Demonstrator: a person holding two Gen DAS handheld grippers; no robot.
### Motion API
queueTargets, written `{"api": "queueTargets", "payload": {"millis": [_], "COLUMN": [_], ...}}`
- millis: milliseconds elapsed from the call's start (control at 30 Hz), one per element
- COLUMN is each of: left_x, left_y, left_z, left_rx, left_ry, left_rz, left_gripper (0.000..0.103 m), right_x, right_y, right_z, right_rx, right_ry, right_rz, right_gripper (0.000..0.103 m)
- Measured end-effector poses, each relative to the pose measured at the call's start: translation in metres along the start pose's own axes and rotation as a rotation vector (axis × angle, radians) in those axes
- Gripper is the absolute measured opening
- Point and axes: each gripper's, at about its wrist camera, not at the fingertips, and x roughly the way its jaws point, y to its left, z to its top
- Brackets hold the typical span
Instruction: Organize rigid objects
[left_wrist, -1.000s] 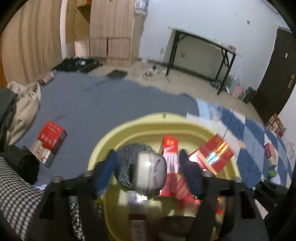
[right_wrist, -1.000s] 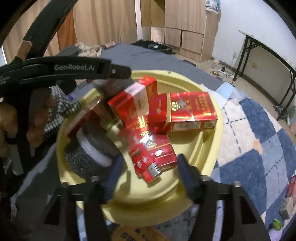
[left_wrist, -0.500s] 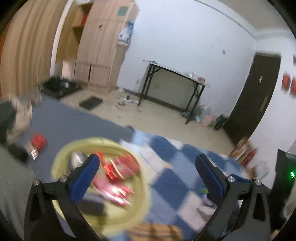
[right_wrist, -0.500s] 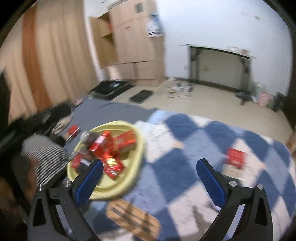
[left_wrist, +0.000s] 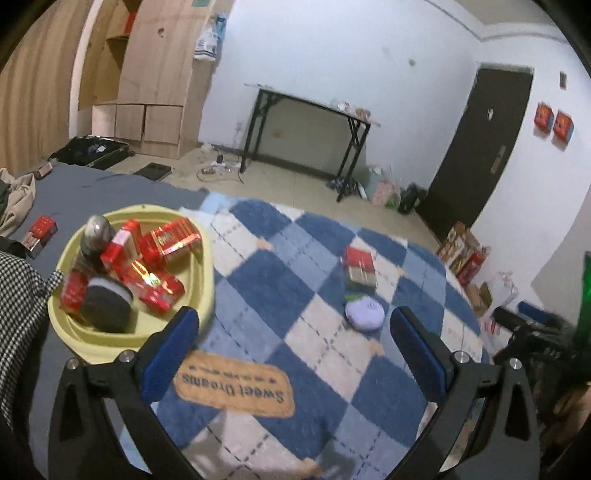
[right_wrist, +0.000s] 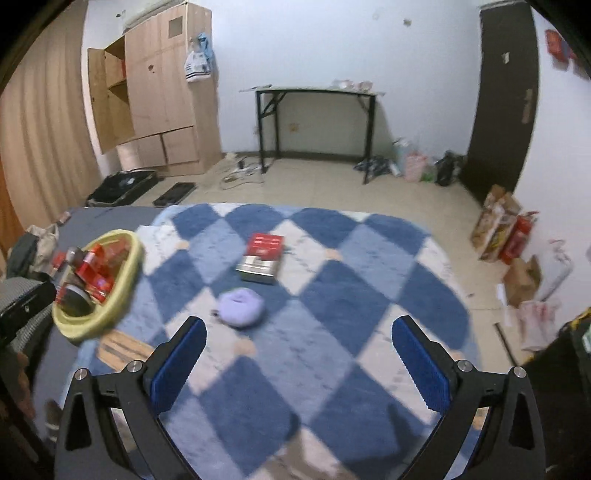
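A yellow basin (left_wrist: 207, 258) holding red boxes (left_wrist: 170, 240) sits at the left on the checked blue rug (right_wrist: 332, 295). Further right lie a lone red box (right_wrist: 263, 254) and a purple pouch (right_wrist: 241, 307). The left gripper (left_wrist: 295, 339) and right gripper (right_wrist: 297, 350) both gape wide, holding nothing.

A blue-and-white checkered rug (right_wrist: 332, 295) covers the floor. A black-legged table (left_wrist: 314, 122) stands against the white wall. A wooden wardrobe (right_wrist: 162, 96) occupies the left corner. A dark door (left_wrist: 480, 147) is at right. A tan doormat (left_wrist: 232, 387) lies on the rug.
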Motion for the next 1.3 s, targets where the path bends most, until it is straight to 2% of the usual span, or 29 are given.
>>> {"api": "queueTargets", "payload": {"millis": [100,200,233,367,533,667,1000,1300], "left_x": [0.004,-0.005,-0.007,-0.005,0.001,0.002,0.012,0.012], "left_y": [-0.014,-0.029,-0.03,-0.031,-0.037,-0.038,-0.027,-0.032], "left_z": [-0.009,-0.011,-0.011,-0.011,-0.017,-0.019,-0.016,-0.012], "left_rx": [0.086,0.171,0.177,0.164,0.187,0.189,0.121,0.109], "left_ry": [0.023,-0.019,-0.023,0.005,0.039,0.049,0.089,0.08], "left_rz": [0.018,0.028,0.028,0.026,0.04,0.016,0.016,0.005], "left_gripper": [0.103,0.103,0.103,0.103,0.103,0.103,0.103,0.103], "right_x": [-0.012,-0.013,-0.02,-0.035,-0.026,-0.022,-0.012,0.003], "right_y": [-0.007,-0.008,-0.006,-0.008,-0.01,-0.011,-0.001,-0.001], "right_z": [-0.019,-0.033,-0.033,-0.034,-0.045,-0.041,-0.037,-0.037], "right_rx": [0.029,0.072,0.076,0.082,0.089,0.077,0.017,0.005], "right_ry": [0.002,0.031,0.011,-0.056,-0.023,-0.007,0.014,0.043], "right_rz": [-0.027,-0.044,-0.044,-0.067,-0.071,-0.053,-0.047,-0.046], "right_gripper": [0.103,0.103,0.103,0.103,0.103,0.103,0.103,0.103]}}
